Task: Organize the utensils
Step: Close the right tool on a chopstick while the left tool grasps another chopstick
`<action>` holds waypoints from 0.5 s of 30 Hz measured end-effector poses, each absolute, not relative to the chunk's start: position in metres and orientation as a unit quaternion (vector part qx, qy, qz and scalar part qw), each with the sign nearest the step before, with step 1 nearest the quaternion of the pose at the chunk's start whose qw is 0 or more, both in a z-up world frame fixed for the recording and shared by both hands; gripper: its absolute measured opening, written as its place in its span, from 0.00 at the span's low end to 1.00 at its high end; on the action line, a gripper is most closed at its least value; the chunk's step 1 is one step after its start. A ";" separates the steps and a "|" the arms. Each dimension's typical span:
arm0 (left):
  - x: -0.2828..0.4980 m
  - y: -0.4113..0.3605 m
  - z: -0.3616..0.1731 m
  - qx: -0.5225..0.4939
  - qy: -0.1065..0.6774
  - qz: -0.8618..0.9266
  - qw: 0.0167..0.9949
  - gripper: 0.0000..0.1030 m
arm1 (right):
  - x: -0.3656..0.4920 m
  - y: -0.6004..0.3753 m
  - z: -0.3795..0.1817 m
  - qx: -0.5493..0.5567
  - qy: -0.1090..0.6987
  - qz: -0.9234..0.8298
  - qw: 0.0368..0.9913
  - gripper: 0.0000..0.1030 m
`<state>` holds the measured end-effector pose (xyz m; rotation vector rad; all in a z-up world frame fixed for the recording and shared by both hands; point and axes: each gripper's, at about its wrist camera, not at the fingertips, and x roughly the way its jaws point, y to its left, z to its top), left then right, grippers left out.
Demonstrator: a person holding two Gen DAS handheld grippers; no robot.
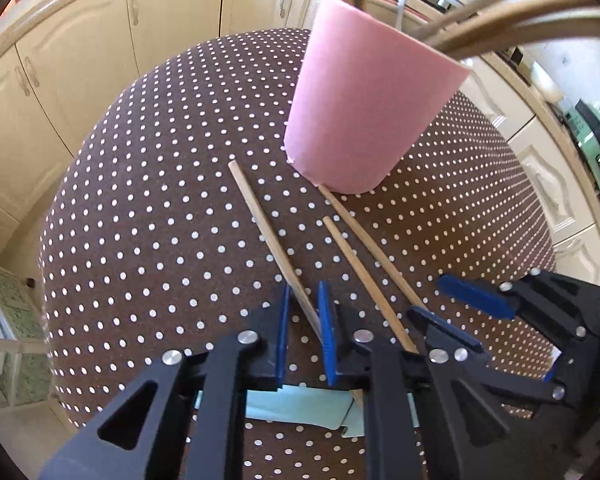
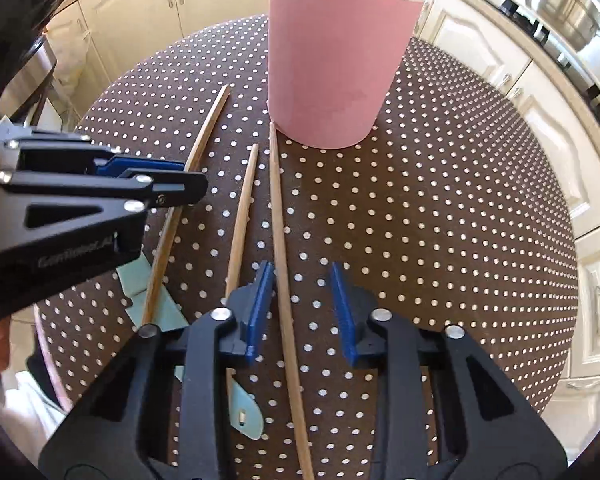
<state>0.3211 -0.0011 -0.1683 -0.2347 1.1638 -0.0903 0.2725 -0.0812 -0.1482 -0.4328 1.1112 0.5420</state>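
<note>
lying flat: three chopsticks (image 2: 278,240), one cup (image 2: 332,68)

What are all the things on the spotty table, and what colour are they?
wooden sticks: three, light tan, lying flat on the table in front of the cup; the longest one has its far tip right by the cup's base.
pink cup: one, pink, standing upright at the far middle of the table, with wooden and metal utensil handles poking out of its top.
flat turquoise utensil: one that I can tell, pale turquoise, lying near the table's close edge, under the sticks.
tablecloth: one, brown with white dots, covering the round table.
cupboards: cream, all around the room behind.
metal pot: one, silver, on the stove, far right.
left gripper: black with blue pads, around the leftmost stick.
right gripper: black with blue pads, open around the longest stick.
</note>
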 end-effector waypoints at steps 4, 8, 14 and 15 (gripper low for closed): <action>0.315 0.012 -0.168 -0.146 0.541 -0.060 0.826 0.08 | 0.276 -0.079 -0.147 -0.197 0.525 0.260 0.786 0.07; 0.300 0.026 -0.158 -0.172 0.517 -0.072 0.836 0.05 | 0.271 -0.088 -0.145 -0.176 0.518 0.261 0.795 0.07; 0.268 0.049 -0.136 -0.195 0.478 -0.091 0.852 0.05 | 0.252 -0.122 -0.134 -0.147 0.490 0.259 0.819 0.06; 0.262 0.054 -0.134 -0.200 0.472 -0.094 0.854 0.05 | 0.247 -0.131 -0.130 -0.141 0.485 0.261 0.823 0.06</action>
